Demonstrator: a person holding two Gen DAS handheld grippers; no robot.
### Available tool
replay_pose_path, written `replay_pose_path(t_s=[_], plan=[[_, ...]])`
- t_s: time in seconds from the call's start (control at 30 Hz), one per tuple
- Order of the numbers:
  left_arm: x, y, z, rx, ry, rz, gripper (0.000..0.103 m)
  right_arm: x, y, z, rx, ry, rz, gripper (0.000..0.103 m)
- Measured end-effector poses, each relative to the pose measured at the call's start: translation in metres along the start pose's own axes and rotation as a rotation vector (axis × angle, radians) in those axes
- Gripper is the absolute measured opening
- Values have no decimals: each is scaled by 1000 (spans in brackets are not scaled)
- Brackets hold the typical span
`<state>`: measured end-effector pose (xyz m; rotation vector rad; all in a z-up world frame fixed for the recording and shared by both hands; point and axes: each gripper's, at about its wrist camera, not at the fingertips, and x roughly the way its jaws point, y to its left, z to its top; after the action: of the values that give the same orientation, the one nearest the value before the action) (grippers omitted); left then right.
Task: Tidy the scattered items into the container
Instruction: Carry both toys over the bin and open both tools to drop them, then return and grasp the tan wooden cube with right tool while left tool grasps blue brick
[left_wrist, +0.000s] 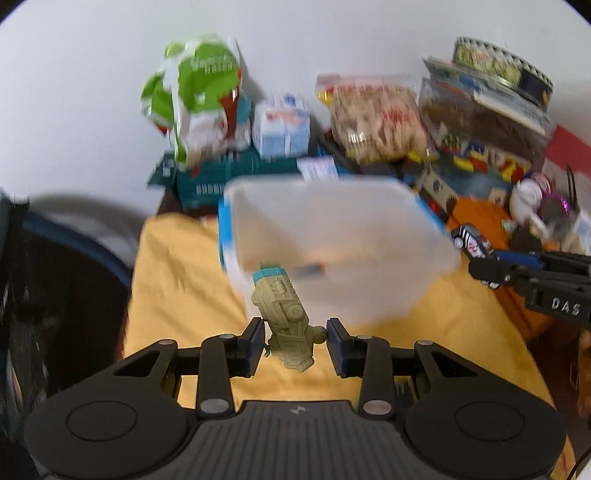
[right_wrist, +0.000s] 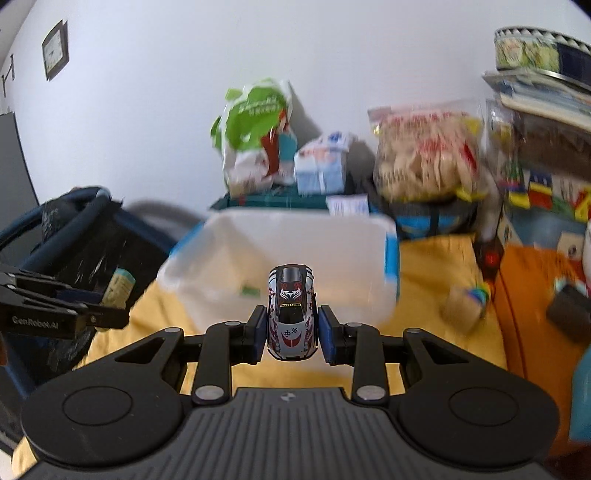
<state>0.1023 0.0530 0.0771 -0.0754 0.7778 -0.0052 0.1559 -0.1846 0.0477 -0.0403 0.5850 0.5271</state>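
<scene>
A clear plastic bin (left_wrist: 332, 236) with a blue lid under it stands on a yellow cloth (left_wrist: 177, 280); it also shows in the right wrist view (right_wrist: 295, 251). My left gripper (left_wrist: 295, 341) is shut on an olive-green toy vehicle (left_wrist: 284, 314) with a teal end, held in front of the bin's near wall. My right gripper (right_wrist: 291, 330) is shut on a silver toy race car (right_wrist: 291, 314), also just before the bin. The right gripper and its car (left_wrist: 471, 240) show at the bin's right in the left wrist view. Small items lie blurred inside the bin.
Behind the bin stand a green snack bag (left_wrist: 195, 96), a small white-blue box (left_wrist: 280, 125), a clear bag of snacks (left_wrist: 373, 118) and stacked boxes with a tin (left_wrist: 502, 66). A dark chair (right_wrist: 74, 236) is at the left. An orange cloth (right_wrist: 532, 295) with clutter lies right.
</scene>
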Motion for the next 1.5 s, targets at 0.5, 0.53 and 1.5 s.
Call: replay_pose_path(t_s=[0.5,0.53,1.5], plan=[[121,0,84,-1,217,-24,46,105,-15,51,-6,201,-52,38],[128,0,83,1,234,0,47,109,-17,50,-9,210,-62,49],[38,-81,-168,195,218,-148,62,17,-15,-144,26,319,-95,58]])
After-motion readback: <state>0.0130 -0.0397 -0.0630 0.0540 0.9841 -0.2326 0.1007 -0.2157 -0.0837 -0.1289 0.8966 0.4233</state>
